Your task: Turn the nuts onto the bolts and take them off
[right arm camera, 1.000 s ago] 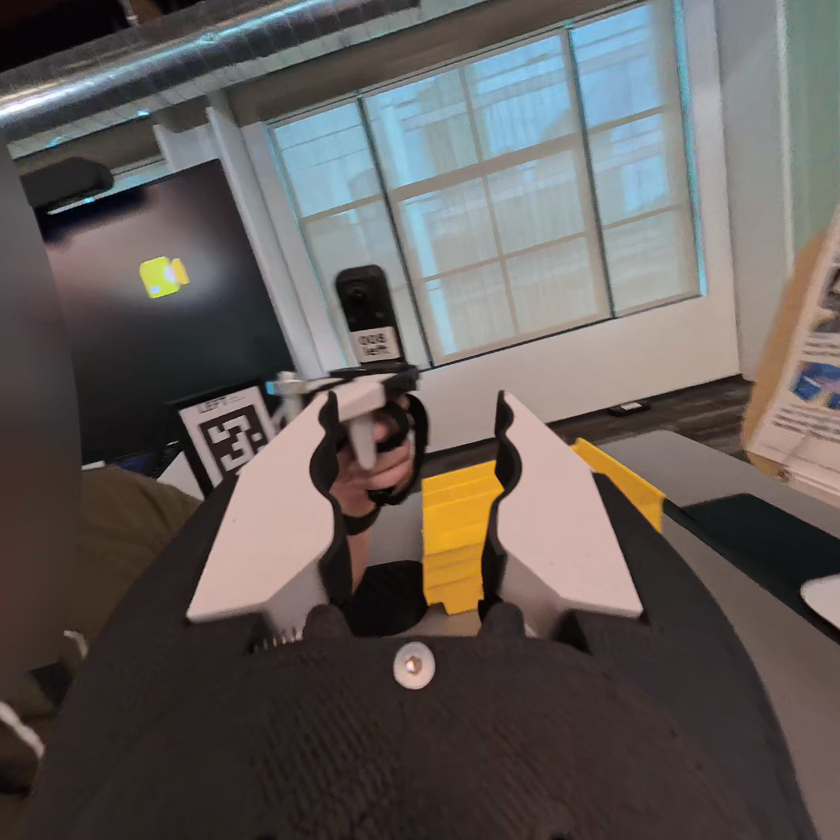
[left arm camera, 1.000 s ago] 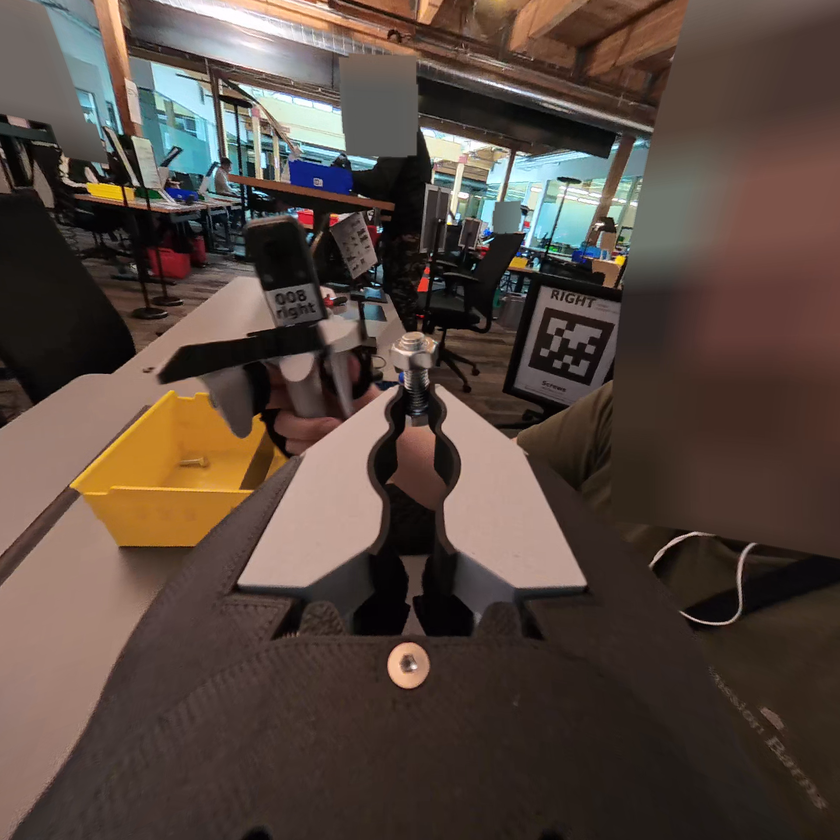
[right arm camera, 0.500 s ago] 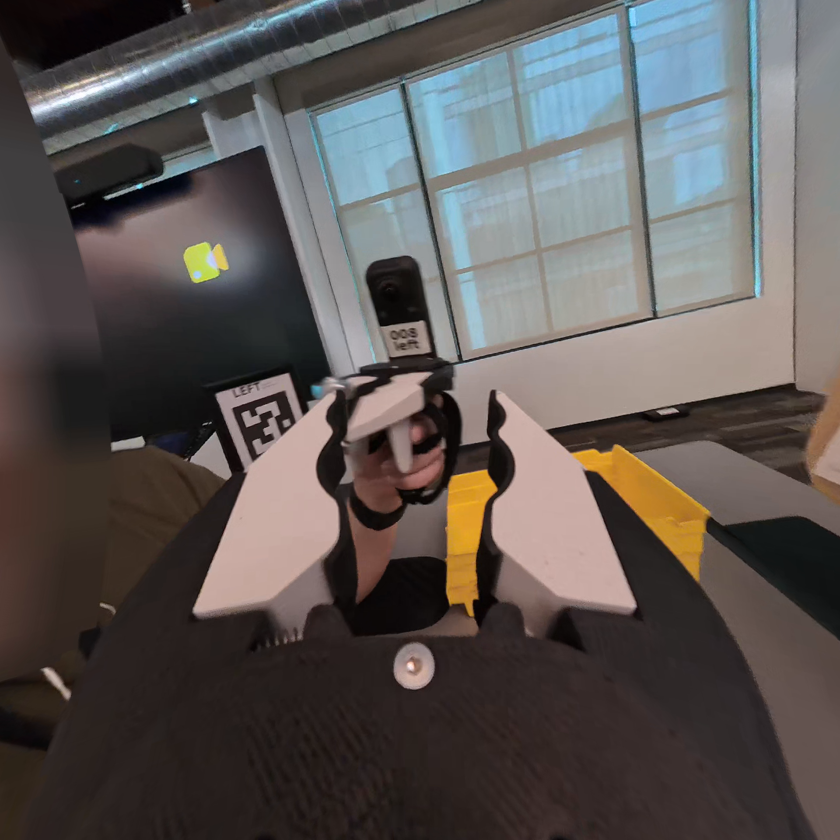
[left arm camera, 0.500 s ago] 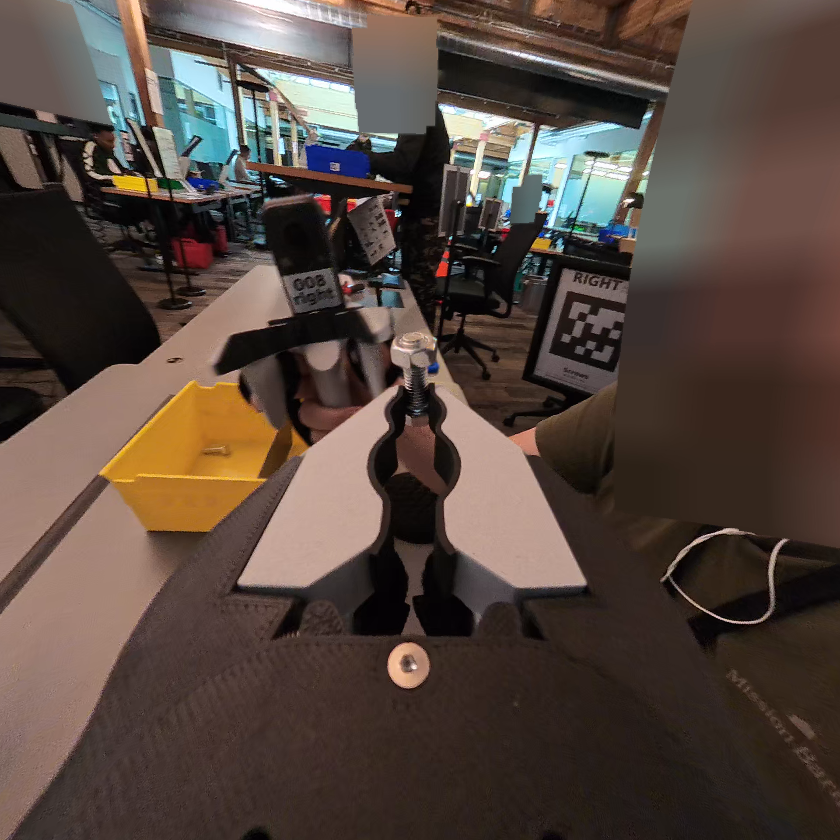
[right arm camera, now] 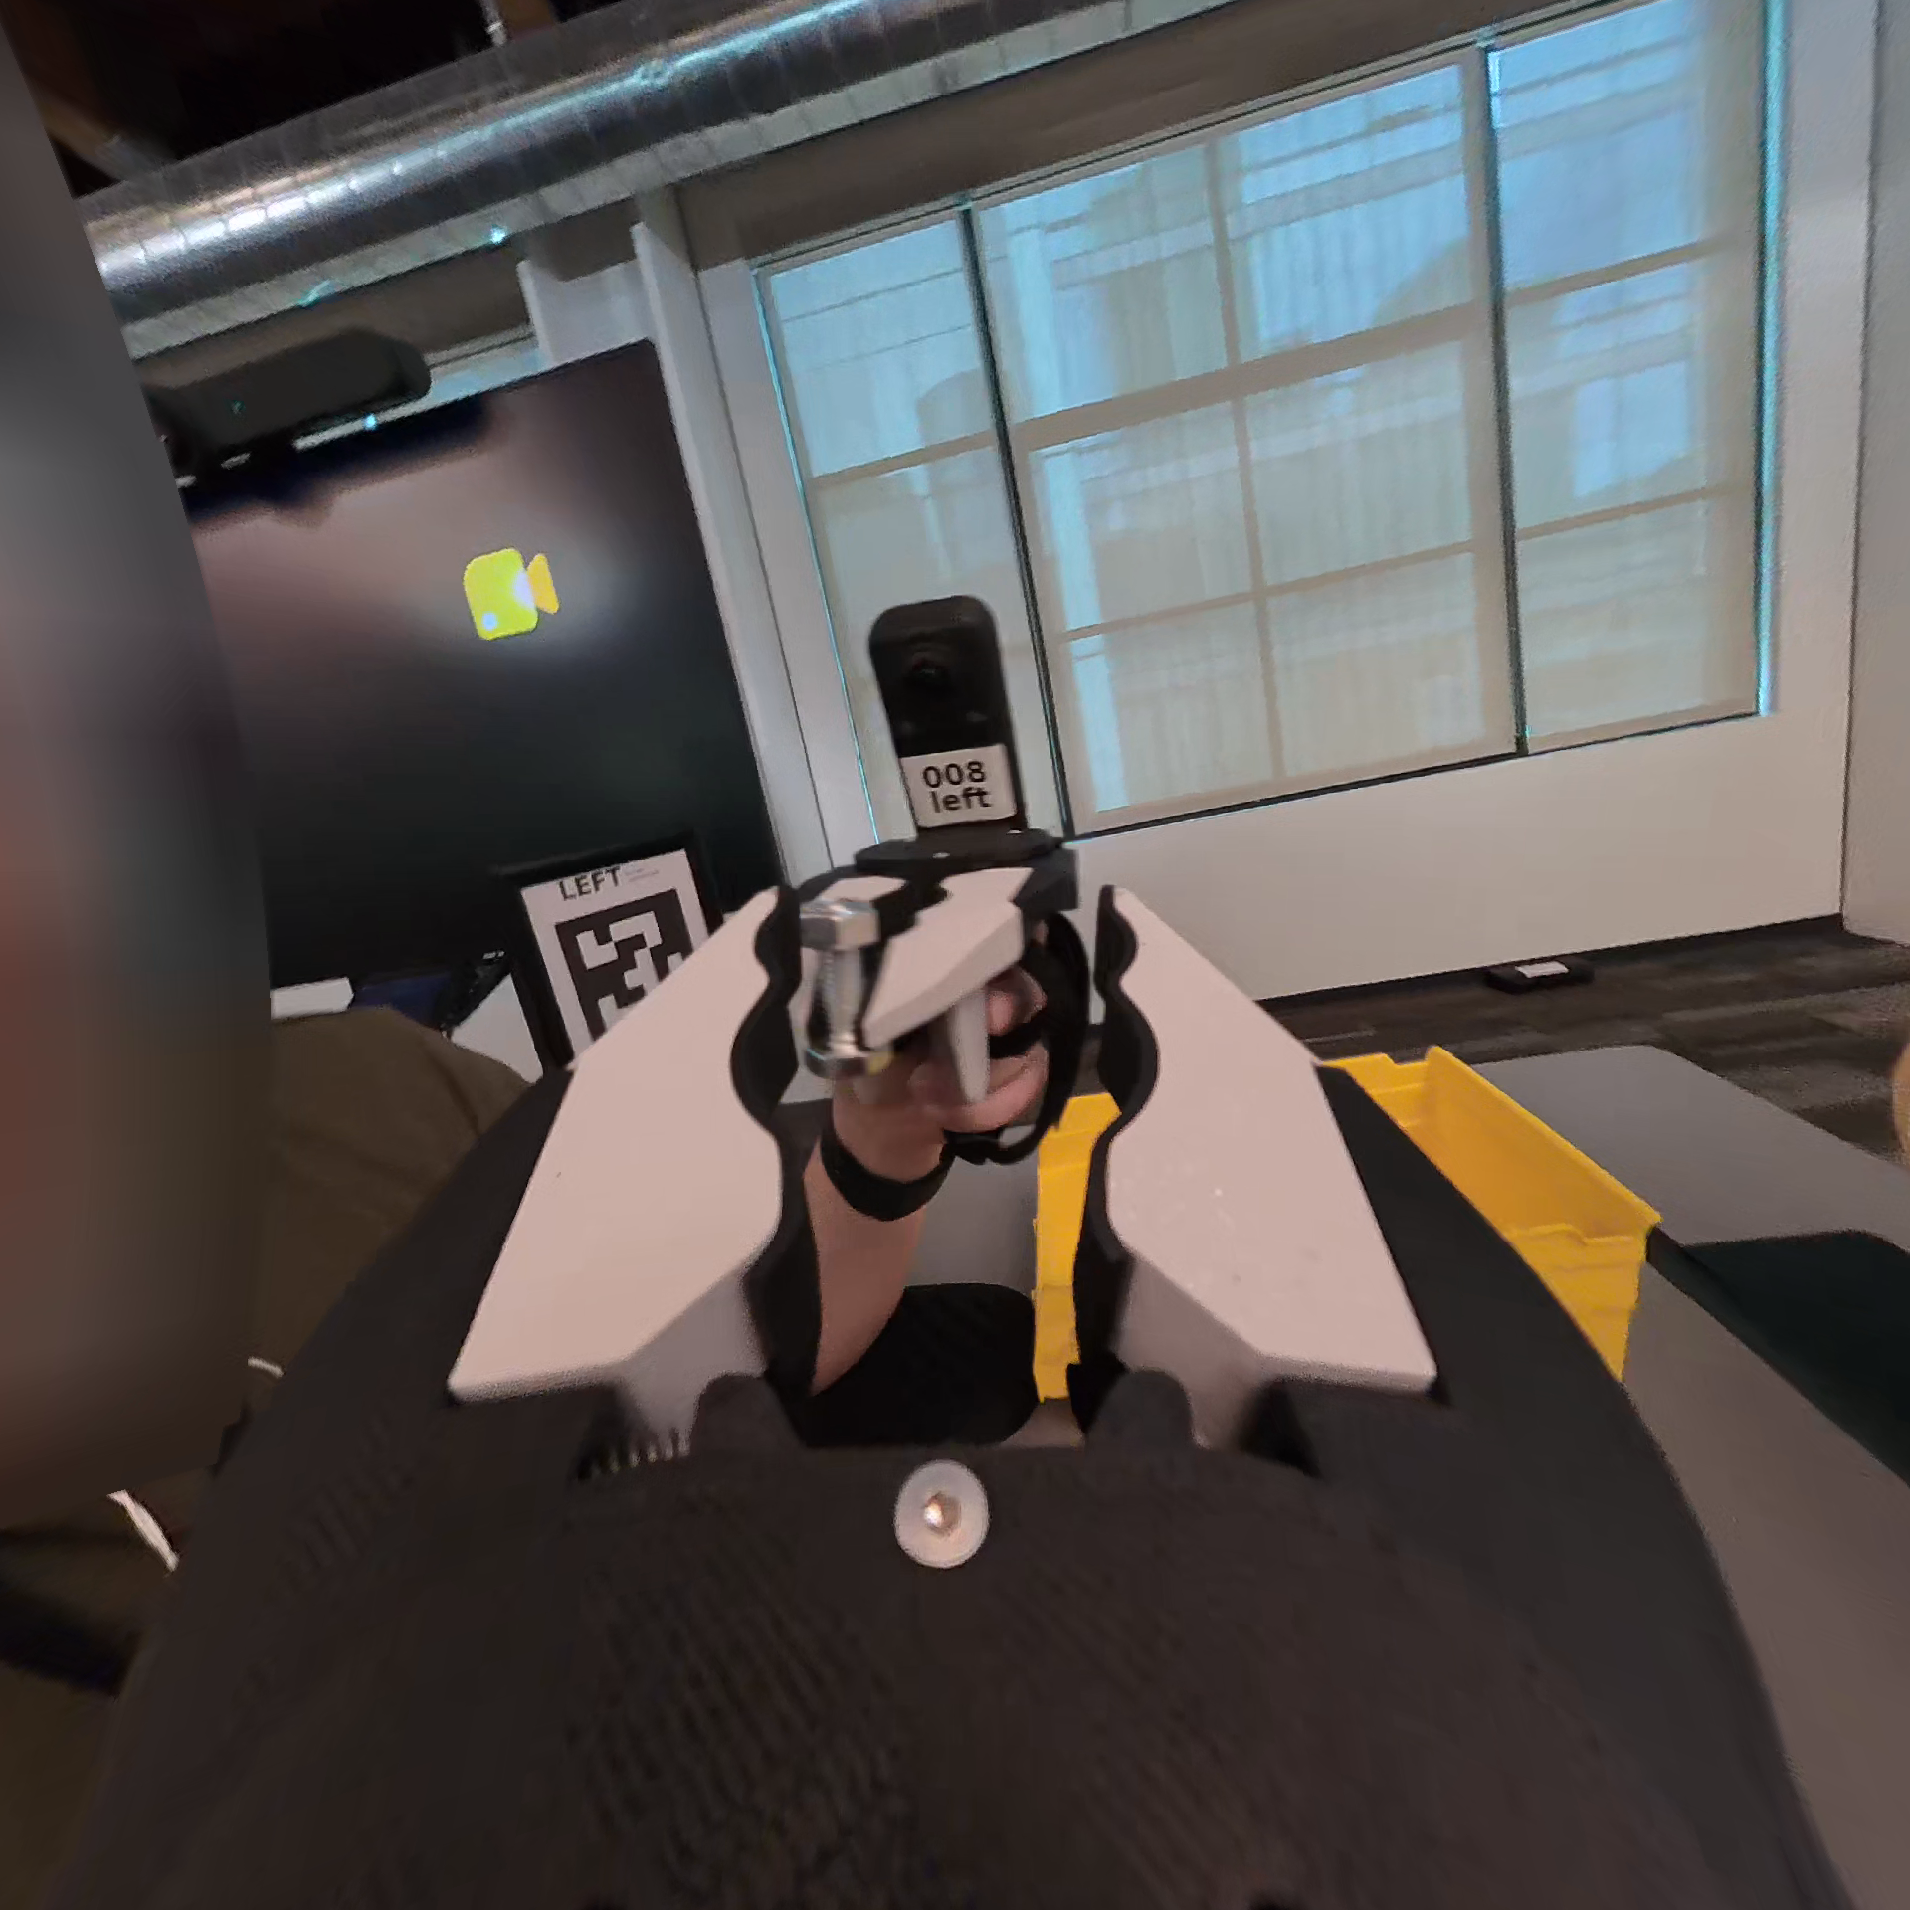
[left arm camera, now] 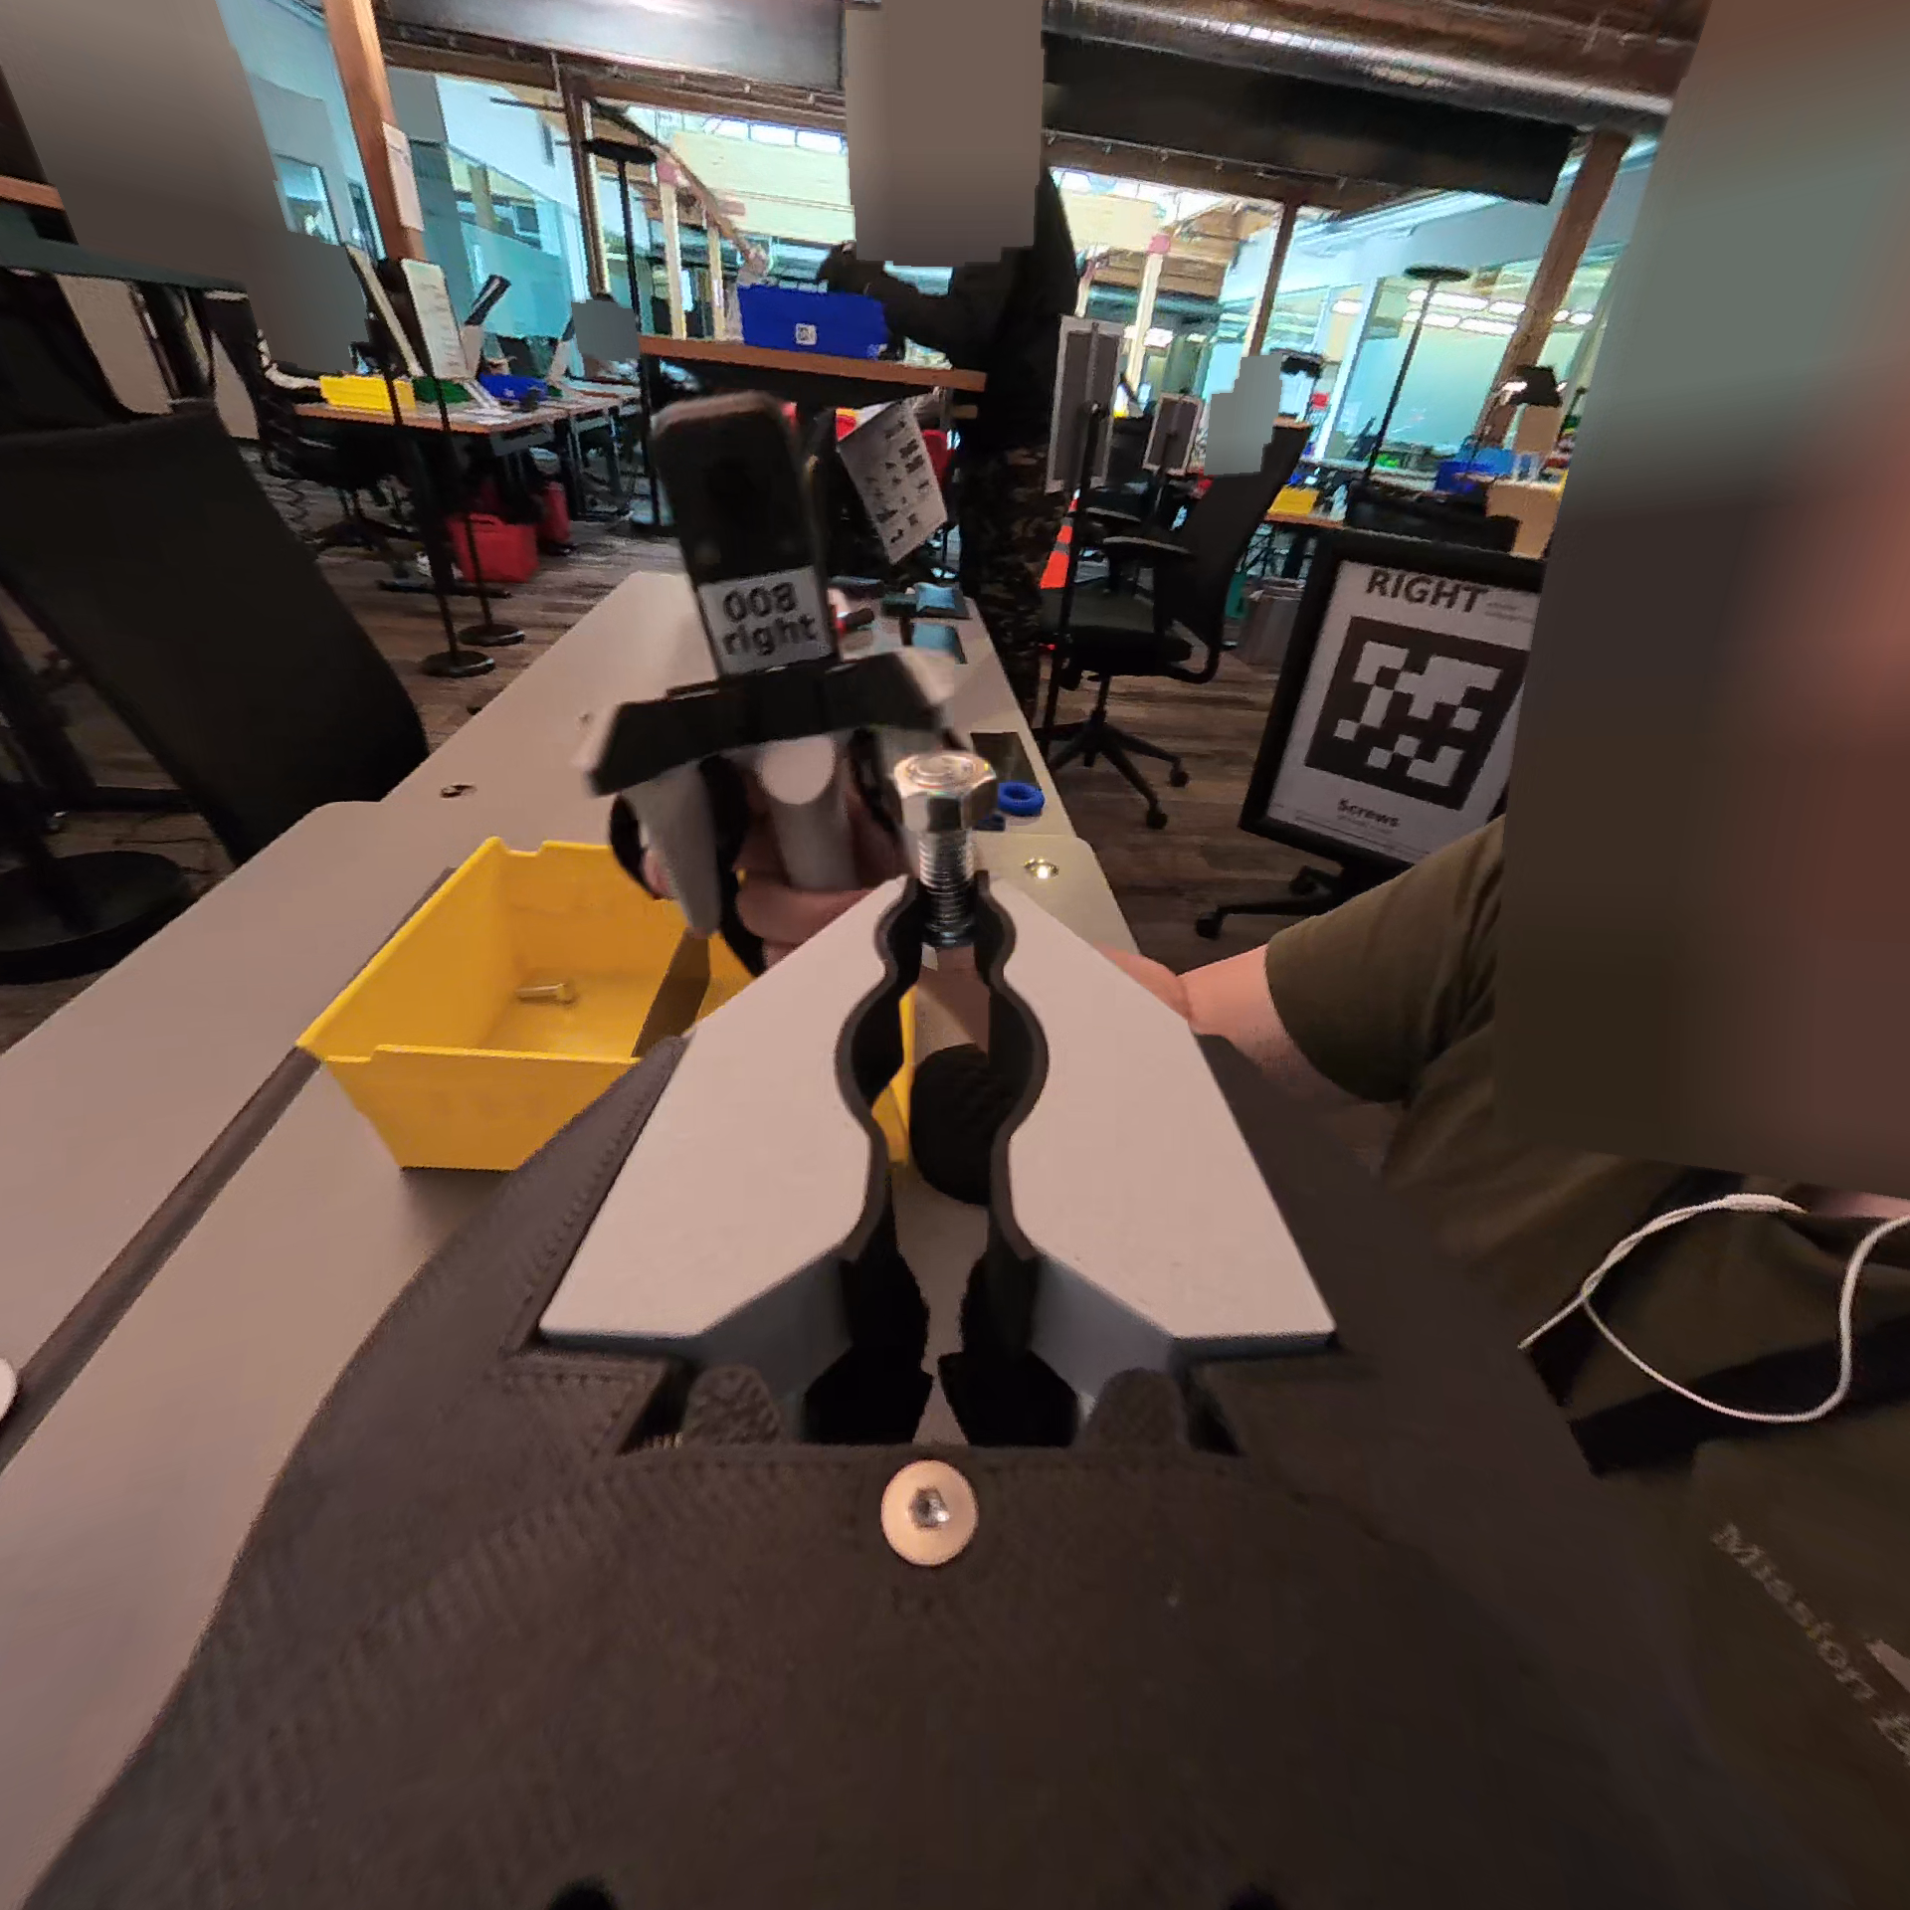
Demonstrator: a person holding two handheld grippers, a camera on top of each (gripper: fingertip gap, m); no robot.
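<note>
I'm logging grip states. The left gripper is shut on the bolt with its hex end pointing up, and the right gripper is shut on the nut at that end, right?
Not quite. The left gripper is shut on the bolt, hex end up, but the right gripper is open and holds nothing, as the right wrist view shows.

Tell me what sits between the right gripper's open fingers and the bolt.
Nothing: in the right wrist view only open air separates the right gripper from the bolt held by the left gripper.

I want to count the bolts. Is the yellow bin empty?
No, one small bolt lies on the floor of the yellow bin in the left wrist view.
</note>
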